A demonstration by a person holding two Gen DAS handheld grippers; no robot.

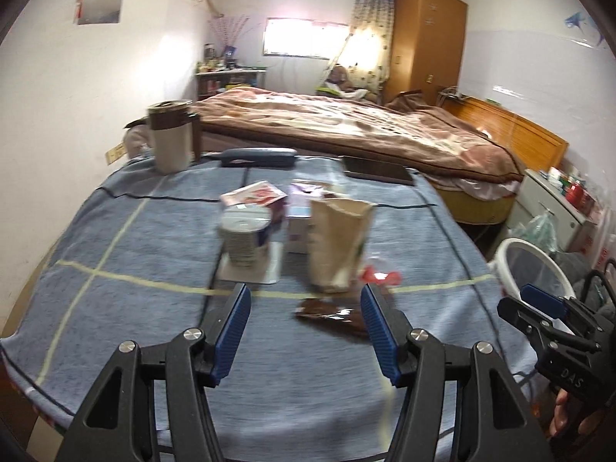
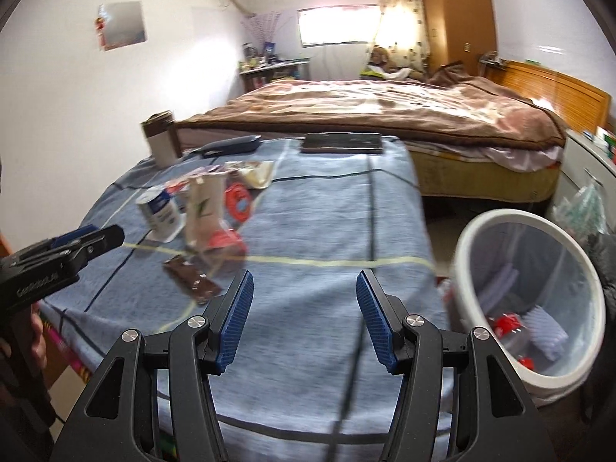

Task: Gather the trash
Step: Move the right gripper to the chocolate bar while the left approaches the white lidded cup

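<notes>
I take the blue checked cloth (image 1: 134, 231) over the table as my landmark. Off its far left corner stands a white and brown thermos jug (image 1: 171, 136); along its far edge lie a dark blue case (image 1: 258, 156) and a flat dark tablet (image 1: 379, 171). Beyond that edge a bed with a brown blanket (image 1: 346, 123) fills the room, with a wooden wardrobe (image 1: 429, 38) and a bright window (image 1: 304, 36) behind it. The trash sits in a cluster near the middle of the cloth: a white tub with a blue label (image 1: 244, 238), a torn cream paper bag (image 1: 338, 246), a purple and white carton (image 1: 300, 227) behind them, a red wrapper (image 1: 379, 275), and a brown wrapper (image 1: 333, 315) on the near side. Off the cloth's right edge a white bin lined with clear plastic (image 2: 527, 292) already holds some red and white scraps. My left gripper (image 1: 306, 300) hovers over the cloth's near half with its fingers apart and nothing between them; the brown wrapper lies just ahead. My right gripper (image 2: 304, 288) hangs over the cloth's right half, fingers apart and empty. On the right gripper's body I read "DAS"; the lettering on the left one is too blurred to be sure of.
</notes>
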